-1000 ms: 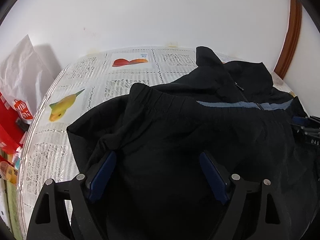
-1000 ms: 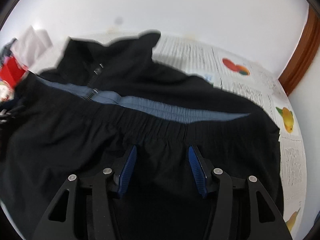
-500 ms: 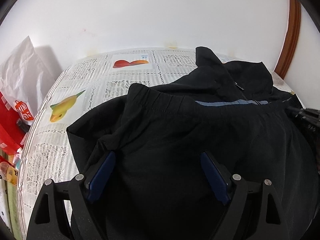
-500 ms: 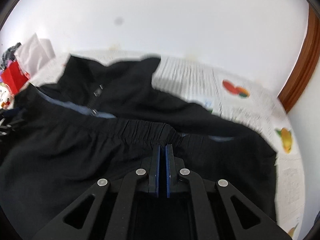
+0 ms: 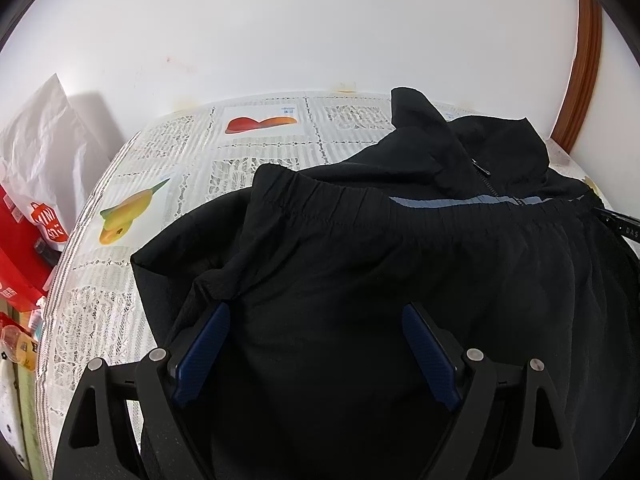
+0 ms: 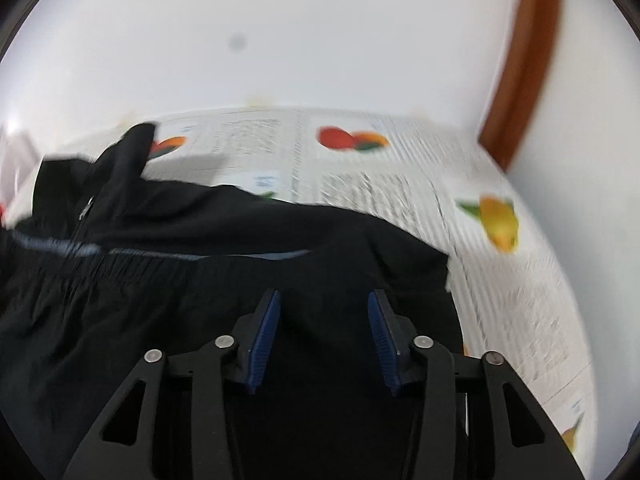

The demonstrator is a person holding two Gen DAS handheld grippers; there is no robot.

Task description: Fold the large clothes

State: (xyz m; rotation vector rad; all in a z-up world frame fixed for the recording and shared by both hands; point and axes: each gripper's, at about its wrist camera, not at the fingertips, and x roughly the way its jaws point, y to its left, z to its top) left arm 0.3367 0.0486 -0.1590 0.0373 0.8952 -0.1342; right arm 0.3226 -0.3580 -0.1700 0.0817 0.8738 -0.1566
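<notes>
A large black jacket with a grey stripe and a zip lies on the table, its elastic hem folded up toward the collar. My left gripper stands wide open just over the folded cloth near its left side, its pads not pressing anything. In the right wrist view, the jacket fills the lower left. My right gripper hangs over its right part with its jaws opening; dark cloth lies below the gap, and no pad presses on it. The right gripper's tip shows at the left view's right edge.
The table wears a white lace cloth with fruit prints. A white wall runs close behind it. A brown wooden frame stands at the right. A white bag and red packages sit off the table's left edge.
The right gripper shut on the jacket's hem, then opened and swung rightward along the jacket. The hem now covers more of the grey stripe. The left gripper kept still and open.
</notes>
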